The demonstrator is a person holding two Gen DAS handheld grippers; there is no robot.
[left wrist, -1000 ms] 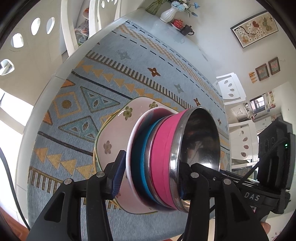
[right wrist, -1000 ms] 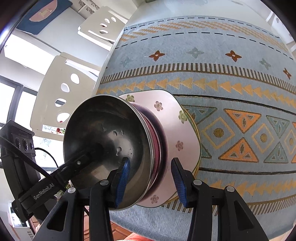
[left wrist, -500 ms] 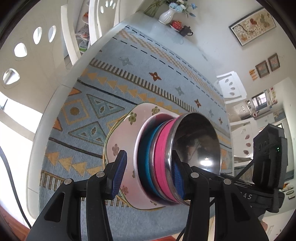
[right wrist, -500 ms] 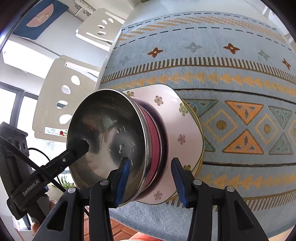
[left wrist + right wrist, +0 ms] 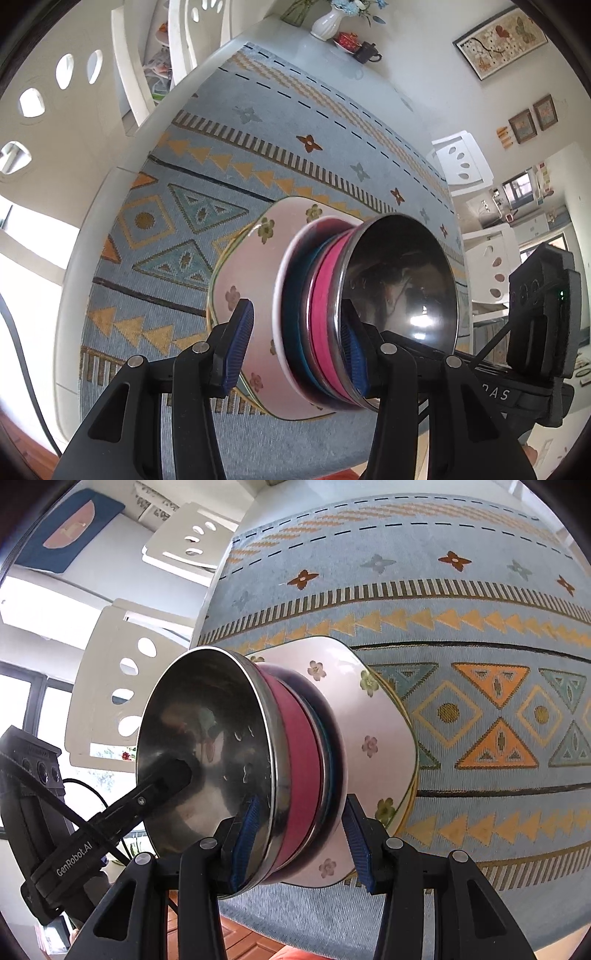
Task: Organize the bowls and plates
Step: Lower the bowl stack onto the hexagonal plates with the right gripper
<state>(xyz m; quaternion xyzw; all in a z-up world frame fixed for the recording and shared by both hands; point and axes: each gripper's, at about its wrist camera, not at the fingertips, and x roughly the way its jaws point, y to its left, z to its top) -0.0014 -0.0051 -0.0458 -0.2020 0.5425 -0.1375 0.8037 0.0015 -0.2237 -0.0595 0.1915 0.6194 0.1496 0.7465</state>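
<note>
A pink floral square plate [image 5: 240, 273] [image 5: 373, 716] lies on the patterned tablecloth. Nested bowls stand on it: a white bowl [image 5: 281, 325], a teal bowl [image 5: 297, 314], and on top a pink bowl [image 5: 325, 295] [image 5: 299, 746] with a steel inside [image 5: 207, 738]. My left gripper [image 5: 295, 350] straddles the bowl walls, one pad inside the steel bowl and the outer pad clear of the white bowl. My right gripper [image 5: 299, 842] straddles the opposite side the same way, its outer pad close beside the white bowl. Neither gripper plainly presses on the bowls.
The blue patterned tablecloth [image 5: 480, 635] covers a white table whose near edge [image 5: 258, 450] runs just below the stack. White chairs [image 5: 122, 686] stand around it. A vase [image 5: 327, 22] and a dark teapot [image 5: 365, 51] sit at the far end.
In the left wrist view the stack sits further right between the fingers, leaving a gap at the outer pad. In the right wrist view the outer pad has come closer to the white bowl.
</note>
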